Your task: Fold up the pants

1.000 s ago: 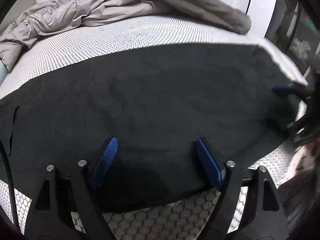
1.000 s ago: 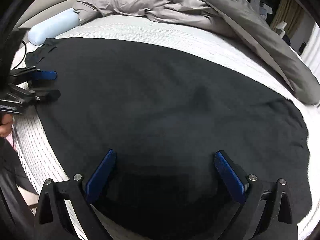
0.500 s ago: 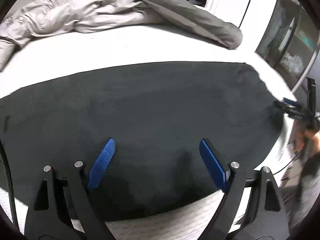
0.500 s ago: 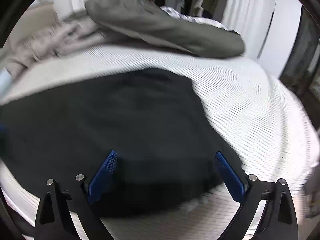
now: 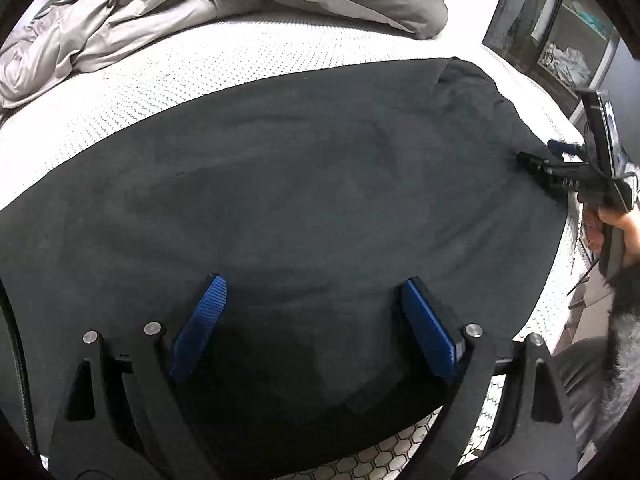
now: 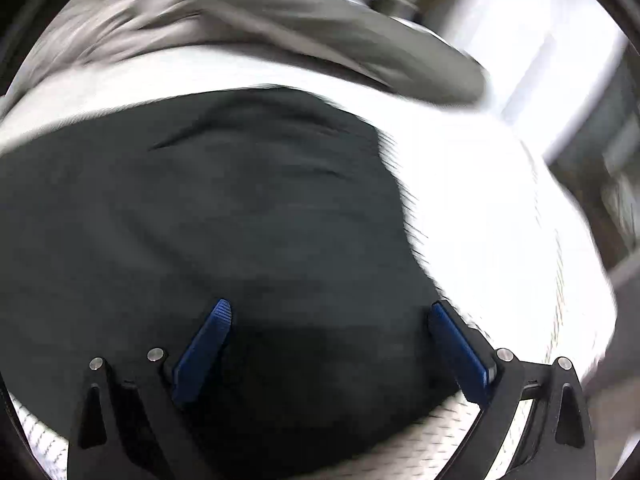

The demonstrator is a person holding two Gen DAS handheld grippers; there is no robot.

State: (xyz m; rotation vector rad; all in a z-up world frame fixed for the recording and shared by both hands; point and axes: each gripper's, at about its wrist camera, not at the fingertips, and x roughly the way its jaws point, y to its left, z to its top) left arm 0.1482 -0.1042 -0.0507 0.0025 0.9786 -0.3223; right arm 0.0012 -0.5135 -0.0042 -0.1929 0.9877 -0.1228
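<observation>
Fingers (image 5: 428, 332) of the left gripper (image 5: 312, 320) spread wide, having just eased a little further apart, nothing between the blue pads but dark cloth lying flat underneath. Same on the right gripper (image 6: 328, 340): fingers (image 6: 460, 352) well apart, clamped on nothing, though that view is smeared by motion.

Pants (image 5: 300, 200) spread flat on the bed (image 5: 240, 60), long axis running side to side across the left wrist view, roughly square to the line of both sets of fingers. Near long edge of the pants just below and in front of the left gripper; cloth reaching forward from there toward the rumpled grey duvet (image 5: 200, 8) at the far side of the bed.

Seen from the left wrist, right gripper (image 5: 560, 168) at the right-hand end of the pants, tips at the cloth's edge; contact impossible to confirm. In its own view, that end of the pants (image 6: 220, 220) directly beneath it, bare white mattress beyond to the right.

Right gripper likely nearer an end to lift; left nearer the middle of the near edge.
</observation>
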